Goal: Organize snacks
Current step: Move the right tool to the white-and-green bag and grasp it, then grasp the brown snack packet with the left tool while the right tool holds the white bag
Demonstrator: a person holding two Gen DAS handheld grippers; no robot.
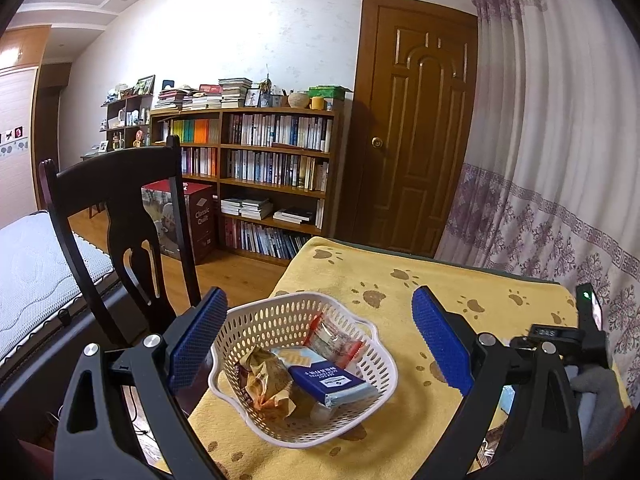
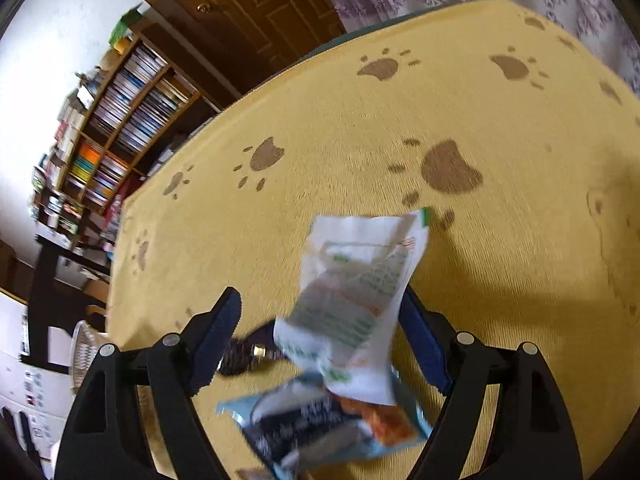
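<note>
Right wrist view: right tool spread wide, nothing clamped. White packet sat between the blue fingers, blurred, closer to the right-side finger and seemingly against it; contact not certain. Its long axis ran roughly along the tool's reach, slightly tilted. Whether it lay flat on the counter or hung mid-air could not be told. Nearer the camera, a blue-and-orange packet lay on the yellow paw-print cloth, partly under the white one. A small dark object sat just beside the left-side finger; unidentifiable.

Left wrist view: left tool also wide, empty, straddling the white basket without visible contact. Inside the basket: crumpled brown wrapper, blue packet, red-edged clear packet. Basket stood at the near-left corner of the counter, beside a dark chair.

Judgement: right tool is nearer the loose packets; a grip across the white packet's short width, then a carry leftward to the basket, looks likely. Bookshelf and door beyond.
</note>
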